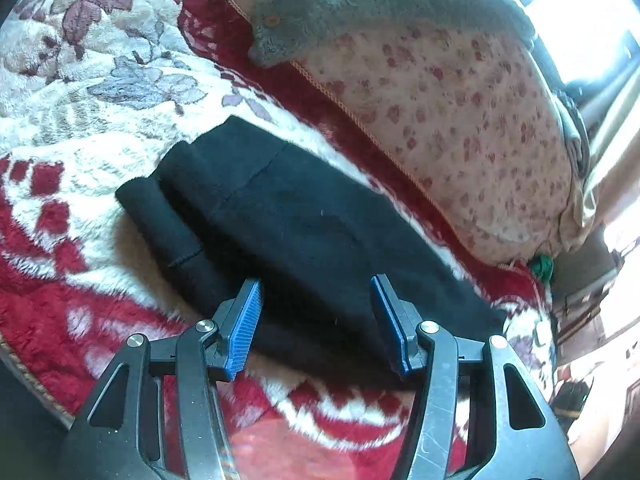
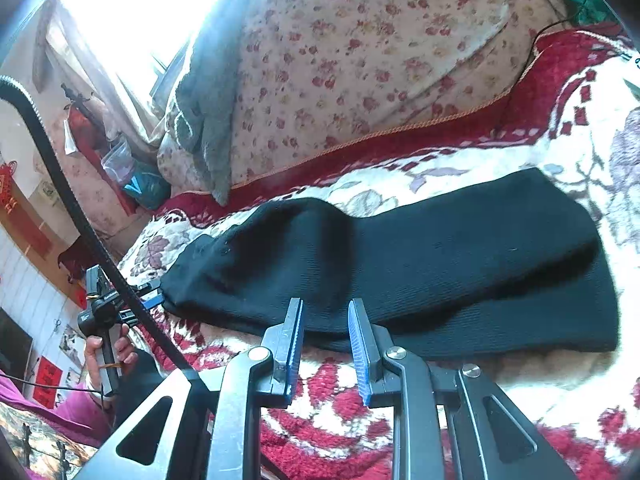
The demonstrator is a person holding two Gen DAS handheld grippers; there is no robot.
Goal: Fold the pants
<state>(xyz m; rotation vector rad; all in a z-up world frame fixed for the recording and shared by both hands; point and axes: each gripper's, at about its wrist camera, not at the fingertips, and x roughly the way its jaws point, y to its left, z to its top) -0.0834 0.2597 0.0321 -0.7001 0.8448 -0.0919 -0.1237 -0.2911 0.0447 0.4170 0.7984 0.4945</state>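
Nearest in the left wrist view, the left tool (image 1: 316, 304) hangs with its blue-padded fingers (image 1: 244, 330) spread wide and holding nothing, just above the near end of the black pants (image 1: 280, 216). The pants lie folded in a long, layered strip on the red-and-white floral plush blanket (image 1: 60, 184) that covers the bed, one narrower layer showing along the strip's left side. In the right wrist view the right tool (image 2: 325, 318) also has its fingers apart, with a narrower gap than the left, poised at the near long edge of the pants (image 2: 420, 264) and gripping no fabric. From this side the strip runs across the frame, humped slightly toward its left end, where the left tool (image 2: 154, 294) appears at the cloth's end, held by the person's hand (image 2: 108, 354). A black ribbed cable (image 2: 80, 220) crosses diagonally in front of that tool. Beyond the pants, a band of red blanket border with an orange corded edge (image 2: 400, 130) runs along the foot of a bulky floral-print quilt (image 1: 460, 128), which rises close behind the garment. A grey fleecy cloth (image 1: 380, 4) is draped over the quilt's top. Farther off, a bright window (image 2: 132, 12) glares behind the bedding.
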